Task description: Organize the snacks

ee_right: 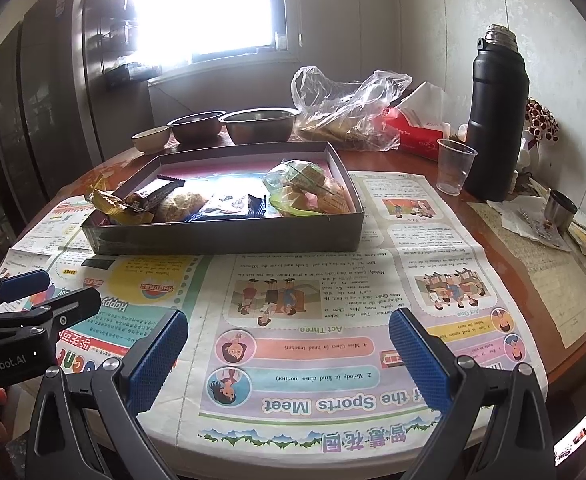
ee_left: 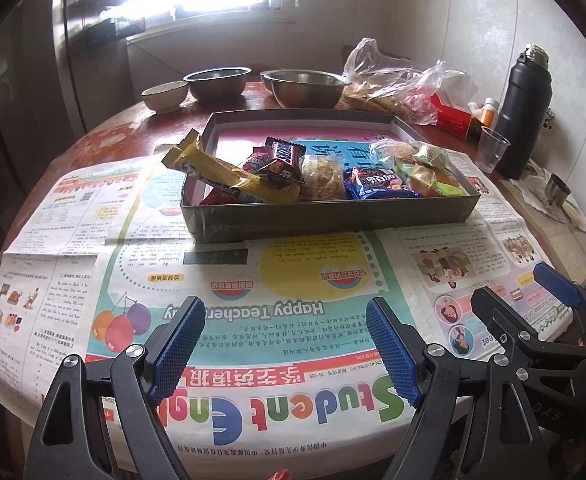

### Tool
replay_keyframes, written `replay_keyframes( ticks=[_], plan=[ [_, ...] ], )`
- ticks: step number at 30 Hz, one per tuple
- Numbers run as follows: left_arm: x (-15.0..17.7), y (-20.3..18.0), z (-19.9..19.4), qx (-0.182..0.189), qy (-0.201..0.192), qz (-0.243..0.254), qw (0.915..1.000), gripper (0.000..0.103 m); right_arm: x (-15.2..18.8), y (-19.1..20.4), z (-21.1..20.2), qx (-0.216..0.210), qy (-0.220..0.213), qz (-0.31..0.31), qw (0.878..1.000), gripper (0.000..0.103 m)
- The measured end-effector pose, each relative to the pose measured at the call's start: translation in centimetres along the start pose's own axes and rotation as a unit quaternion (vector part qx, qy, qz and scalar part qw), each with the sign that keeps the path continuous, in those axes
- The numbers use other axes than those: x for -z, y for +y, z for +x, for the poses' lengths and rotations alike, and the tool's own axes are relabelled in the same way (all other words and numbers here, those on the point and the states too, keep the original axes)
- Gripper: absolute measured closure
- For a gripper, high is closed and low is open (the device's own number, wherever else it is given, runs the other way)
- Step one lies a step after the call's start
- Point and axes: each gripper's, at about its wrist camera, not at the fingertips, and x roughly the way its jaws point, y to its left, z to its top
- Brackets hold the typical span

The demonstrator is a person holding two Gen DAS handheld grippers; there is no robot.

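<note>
Table (ee_left: 113,132), newspaper (ee_left: 293,280) and tray (ee_left: 333,216), largest first. The shallow dark tray lies ahead of both tools, well beyond the fingertips, and holds the snacks. Left gripper (ee_left: 289,344) and right gripper (ee_right: 289,360) hang over the newspaper with jaws spread wide and nothing between the blue pads. The long yellow packet (ee_left: 229,176), overhanging the tray's near-left corner, is probably light, crinkly and slippery; a hold across its narrow middle should suit it. The blue packet (ee_left: 377,186), clear-wrapped cake (ee_left: 323,178) and dark chocolate bar (ee_left: 285,156) are likely soft or crushable, so gentle pressure is advised. Legible print: "Student English", "Happy Teachers" and "the Sports Meet" on the newspaper; "GenRobot.AI" on the left gripper's body.
</note>
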Motion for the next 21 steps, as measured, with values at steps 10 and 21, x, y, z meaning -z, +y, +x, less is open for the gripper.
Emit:
replay_keyframes(
  ticks=[10,21],
  plan=[
    [0.0,0.04,-0.07,0.001,0.0,0.003,1.0,0.019,-0.09,0.07,-0.21,0.003,-0.004,-0.003,1.0,0.001],
    [0.18,-0.22,-0.11,-0.001,0.002,0.006,1.0,0.019,-0.18,0.04,-0.47,0.006,-0.007,-0.004,1.0,0.001]
  ],
)
